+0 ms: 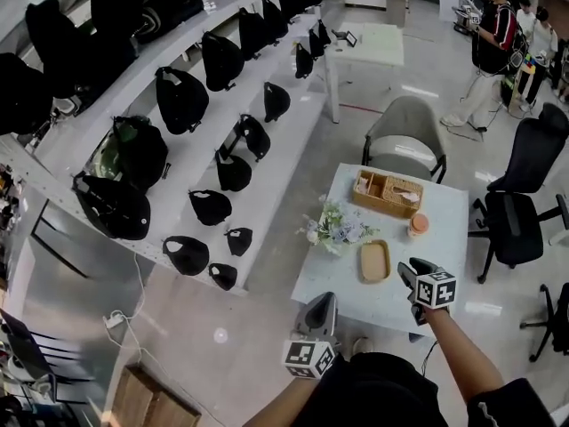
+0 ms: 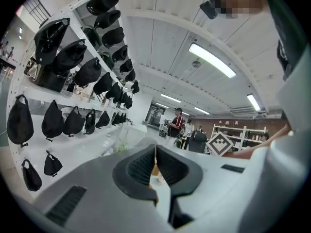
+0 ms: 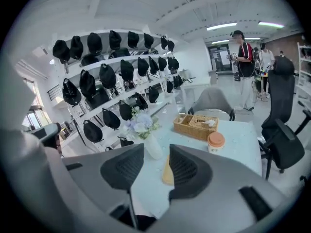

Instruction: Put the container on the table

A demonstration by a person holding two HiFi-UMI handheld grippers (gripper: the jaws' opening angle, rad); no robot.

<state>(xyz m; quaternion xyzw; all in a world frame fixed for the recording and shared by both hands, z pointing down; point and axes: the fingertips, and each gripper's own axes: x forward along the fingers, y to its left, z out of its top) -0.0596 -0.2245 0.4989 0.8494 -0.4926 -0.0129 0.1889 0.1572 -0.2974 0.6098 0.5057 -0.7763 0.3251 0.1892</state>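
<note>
The container (image 1: 418, 225), a small pale tub with an orange lid, stands on the white table (image 1: 444, 212) just right of centre; it also shows in the right gripper view (image 3: 215, 142). My right gripper (image 1: 411, 269) hovers over the table's near edge, short of the container, and is open (image 3: 156, 152) with nothing between its fingers. My left gripper (image 1: 322, 302) hangs off the table's near left corner, its jaws pressed together on nothing (image 2: 155, 149).
On the table are a wicker basket (image 1: 387, 194), a vase of flowers (image 1: 336, 227) and a small wooden tray (image 1: 374, 261). A grey chair (image 1: 404, 136) stands behind it, a black office chair (image 1: 524, 194) to the right, and shelves of black bags (image 1: 178, 105) to the left. People stand far back (image 1: 492, 43).
</note>
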